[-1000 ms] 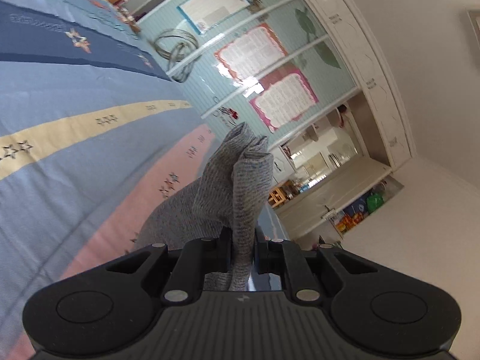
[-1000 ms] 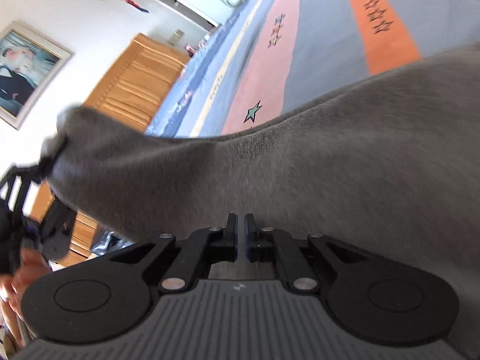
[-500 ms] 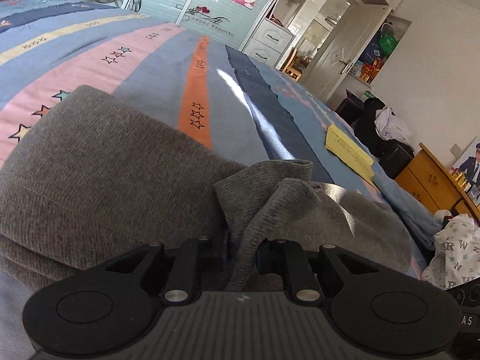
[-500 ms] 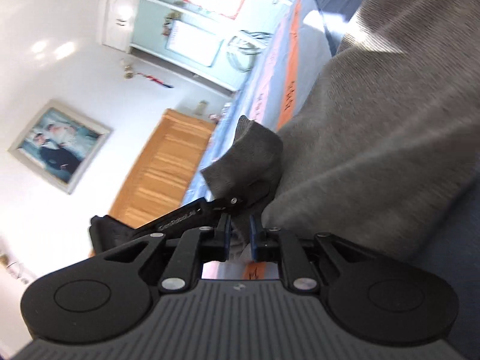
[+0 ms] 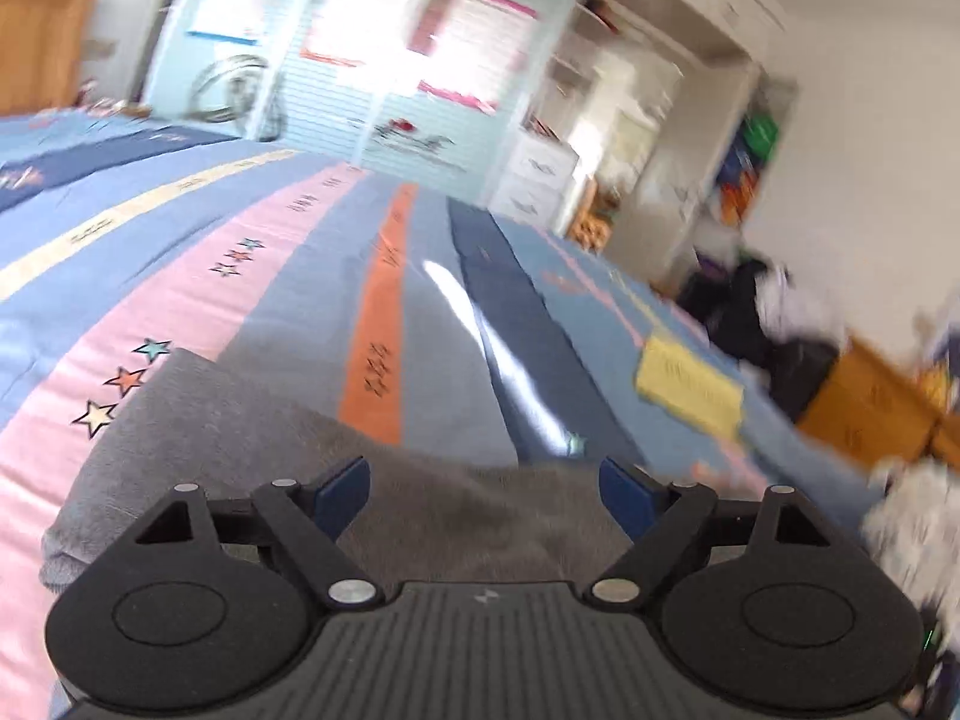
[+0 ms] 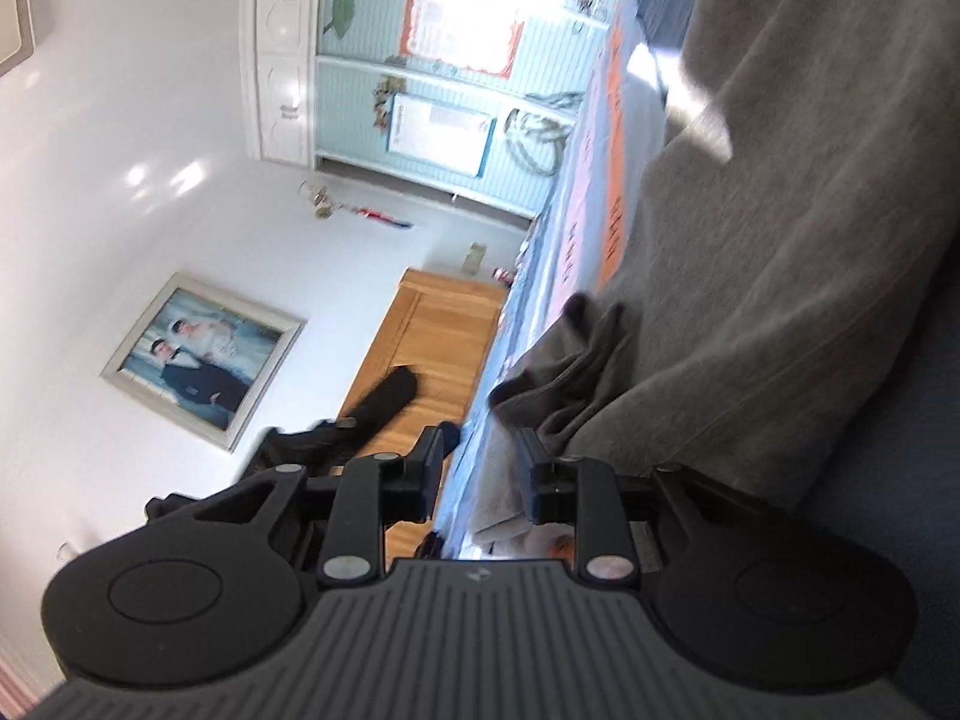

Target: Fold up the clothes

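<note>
While both jaws are opening, left gripper (image 5: 483, 492) and right gripper (image 6: 483, 474) clear of the grey garment (image 5: 240, 450) on the striped bedspread (image 5: 372, 276), its bunched corner (image 6: 558, 372) could unfold

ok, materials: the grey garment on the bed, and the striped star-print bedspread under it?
Grey garment: soft knit, likely cotton jersey or light fleece; matte, heathered, fine ribbing, limp folds. Striped star-print bedspread: woven cotton-like cloth, matte, flat, with stars either printed or stitched on; motion blur leaves that open.
</note>
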